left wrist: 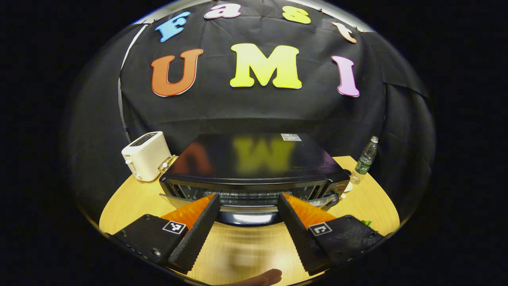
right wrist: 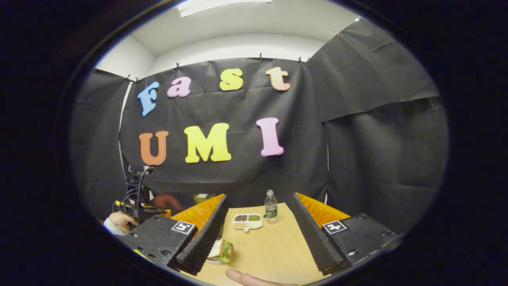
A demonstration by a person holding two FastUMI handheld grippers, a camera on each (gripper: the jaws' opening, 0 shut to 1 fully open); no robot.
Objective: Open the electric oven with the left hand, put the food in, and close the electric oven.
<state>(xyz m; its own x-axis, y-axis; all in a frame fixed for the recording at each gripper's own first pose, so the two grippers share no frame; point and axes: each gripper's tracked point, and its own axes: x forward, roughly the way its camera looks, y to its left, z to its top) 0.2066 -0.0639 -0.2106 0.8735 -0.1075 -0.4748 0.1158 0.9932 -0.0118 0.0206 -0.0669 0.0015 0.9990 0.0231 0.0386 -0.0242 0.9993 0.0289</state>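
Black oven [left wrist: 254,167] ahead; L tool [left wrist: 248,210], R tool [right wrist: 258,222] both spread wide, nothing held.

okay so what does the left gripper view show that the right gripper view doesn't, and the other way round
Left gripper view: a white toaster beside the black electric oven, whose door handle lies just beyond the open left gripper.

Right gripper view: a sandwich on the table by the open right gripper, a divided dish of condiments, and a hand off to the left.

Both: the wooden table, a water bottle, and the oven's top, which shows small at the left of the right gripper view.
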